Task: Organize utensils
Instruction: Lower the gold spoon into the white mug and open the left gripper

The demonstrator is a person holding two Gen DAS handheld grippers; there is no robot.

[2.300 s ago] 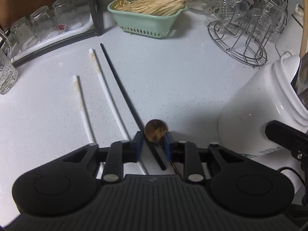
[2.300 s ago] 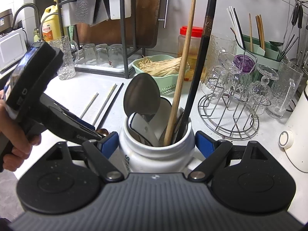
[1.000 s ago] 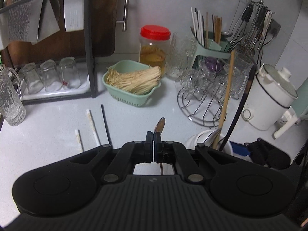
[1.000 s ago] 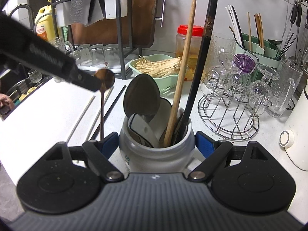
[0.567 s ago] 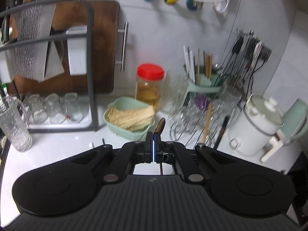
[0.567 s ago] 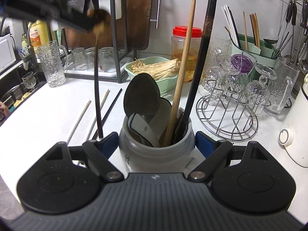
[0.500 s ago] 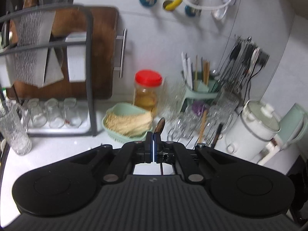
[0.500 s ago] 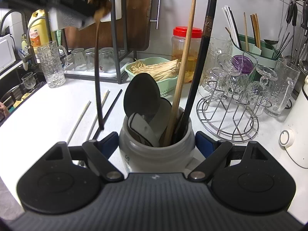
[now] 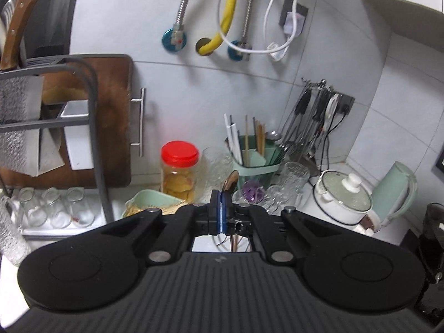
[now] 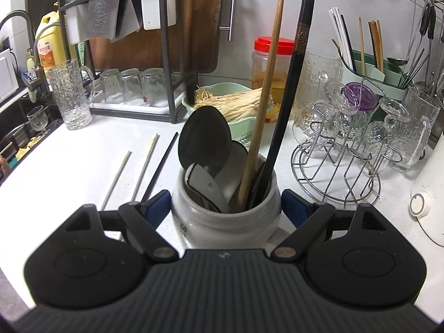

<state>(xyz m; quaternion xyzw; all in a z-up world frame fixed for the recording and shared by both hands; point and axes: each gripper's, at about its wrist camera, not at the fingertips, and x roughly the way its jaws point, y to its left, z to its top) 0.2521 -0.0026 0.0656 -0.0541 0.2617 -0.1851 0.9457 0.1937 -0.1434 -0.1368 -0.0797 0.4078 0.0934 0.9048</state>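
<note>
left claw [image 9: 221,213] clenched on the copper spoon [image 9: 231,181], right claw [image 10: 226,206] hugging the jar [image 10: 222,222]; bring the handle down slow between the chopsticks

The left gripper [image 9: 221,213] is raised high, tilted slightly downward, its blue pads pressed together with a thin copper spoon [image 9: 231,183] pinched just to their right side. The right gripper [image 10: 225,206] sits low, angled steeply down, its jaws spread wide, one on each side of a white jar [image 10: 222,222], touching its sides.
</note>
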